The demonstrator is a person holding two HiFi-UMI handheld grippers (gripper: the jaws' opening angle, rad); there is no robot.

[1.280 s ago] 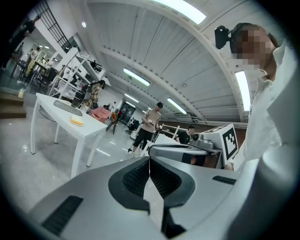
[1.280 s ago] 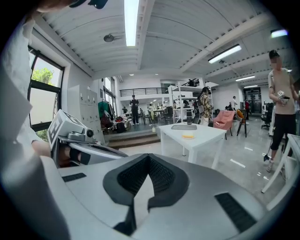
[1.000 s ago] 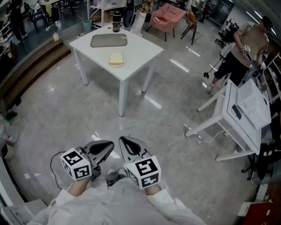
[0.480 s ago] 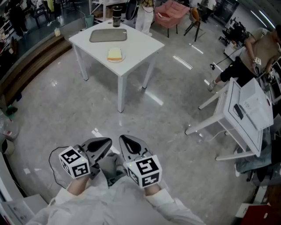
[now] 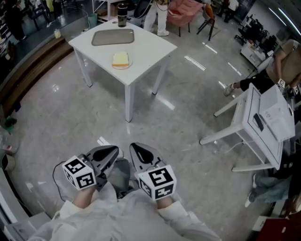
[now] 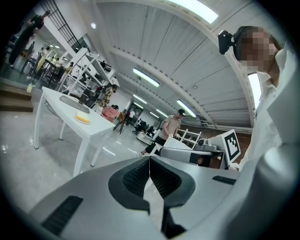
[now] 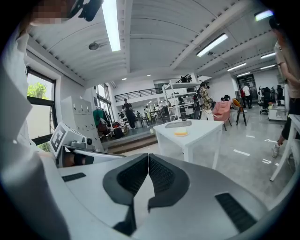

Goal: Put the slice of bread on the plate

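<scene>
The slice of bread lies on a small plate near the middle of the white tabletop, on the side of it nearest the person's head camera. Farther back on that tabletop sits a flat grey tray, and a dark cup stands just past the tray at the tabletop's far edge. A pink chair stands beyond the tabletop. Well short of the tabletop, low over the floor and close to the holder's body, hang both tools side by side. The left gripper has its fingers clenched tip to tip, with nothing between them. The right gripper is the same: its fingers are pressed together and empty. Both point roughly toward the tabletop. Off to the right of the tabletop, another person bends beside a second white table.
</scene>
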